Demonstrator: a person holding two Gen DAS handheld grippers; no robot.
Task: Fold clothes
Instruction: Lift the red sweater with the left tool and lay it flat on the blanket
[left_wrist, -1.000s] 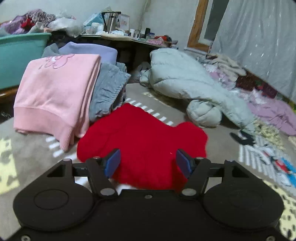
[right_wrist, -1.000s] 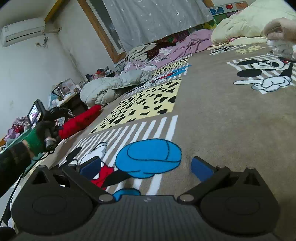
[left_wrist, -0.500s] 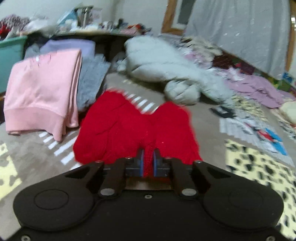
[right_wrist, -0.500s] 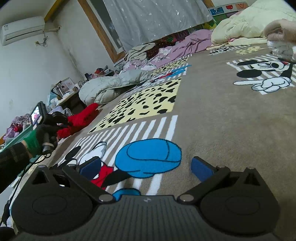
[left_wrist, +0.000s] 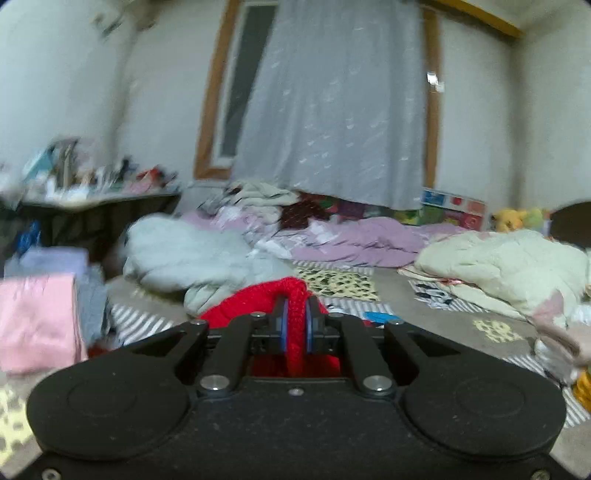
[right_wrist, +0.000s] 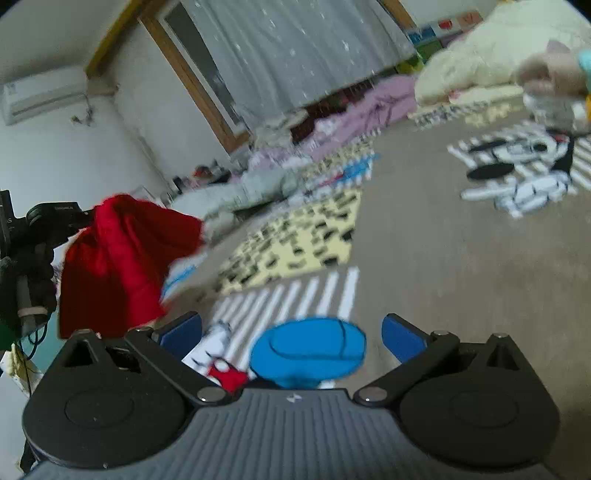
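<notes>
My left gripper (left_wrist: 294, 320) is shut on a red knit garment (left_wrist: 258, 301), pinching a fold between its blue pads and holding it up off the patterned carpet (left_wrist: 406, 295). In the right wrist view the red garment (right_wrist: 122, 258) hangs in the air at the left, held by the left gripper (right_wrist: 83, 218). My right gripper (right_wrist: 291, 330) is open and empty, low over the carpet above a blue cartoon print (right_wrist: 310, 350).
Folded pink (left_wrist: 35, 321) and grey clothes lie at the left. A pale puffer jacket (left_wrist: 192, 258), purple bedding (left_wrist: 362, 243) and a cream quilt (left_wrist: 509, 266) lie further back. A cluttered table (left_wrist: 92, 199) stands by the wall. The carpet (right_wrist: 443, 258) stretches to the right.
My left gripper closed on the red garment and lifted it off the carpet, tilting its view upward. My right gripper stayed open and shifted slightly.
</notes>
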